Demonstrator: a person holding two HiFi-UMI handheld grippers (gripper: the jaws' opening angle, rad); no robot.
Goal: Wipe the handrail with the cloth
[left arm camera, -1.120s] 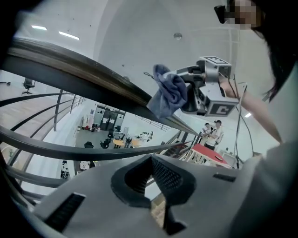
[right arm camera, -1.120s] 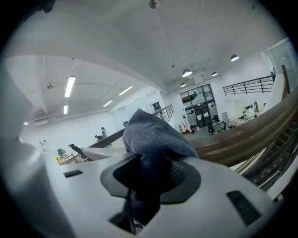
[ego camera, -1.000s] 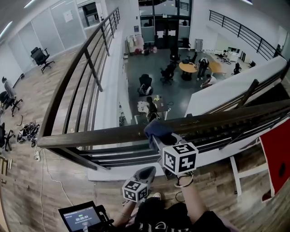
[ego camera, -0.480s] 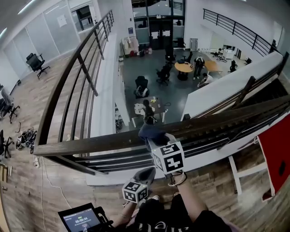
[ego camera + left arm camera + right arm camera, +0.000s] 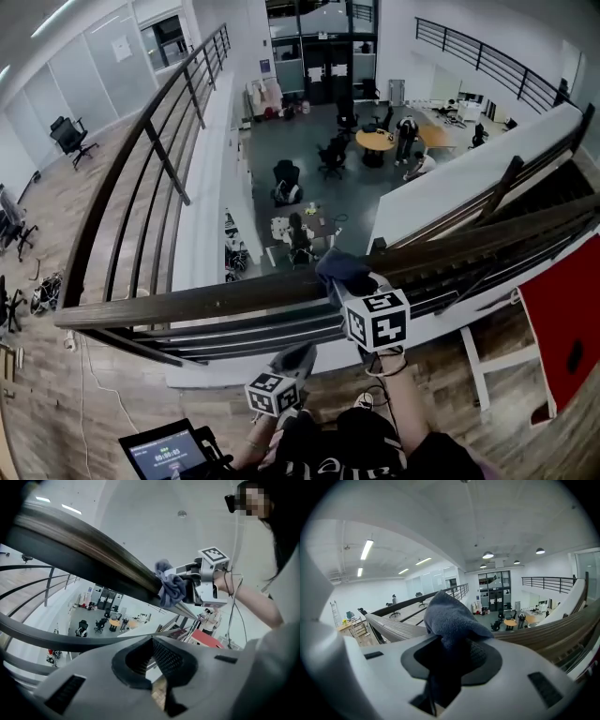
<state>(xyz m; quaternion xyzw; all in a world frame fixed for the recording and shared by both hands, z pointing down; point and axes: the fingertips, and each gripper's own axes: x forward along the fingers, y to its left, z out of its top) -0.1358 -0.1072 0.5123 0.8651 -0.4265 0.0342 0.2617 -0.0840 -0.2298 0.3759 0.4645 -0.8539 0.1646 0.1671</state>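
Observation:
A dark wooden handrail [image 5: 187, 300] runs across the head view over an open atrium. A blue cloth [image 5: 339, 265] lies on top of the rail, and my right gripper [image 5: 347, 281] is shut on it from the near side. In the right gripper view the cloth [image 5: 451, 616] bulges up out of the jaws, with the handrail [image 5: 391, 627] just behind it. My left gripper [image 5: 293, 361] hangs lower, below the rail, shut and holding nothing. Its own view looks up at the handrail [image 5: 84, 550], the cloth [image 5: 171, 588] and the right gripper [image 5: 190, 581].
Metal bars [image 5: 244, 333] run below the rail, and a second railing [image 5: 141, 159] leads away at the left. A red panel [image 5: 567, 319] stands at the right. A tablet [image 5: 164, 455] sits near my feet. The floor below [image 5: 328, 141] holds desks, chairs and people.
The right gripper has slid the cloth to the right along the handrail after a small drift left. The left gripper has stayed low below the rail.

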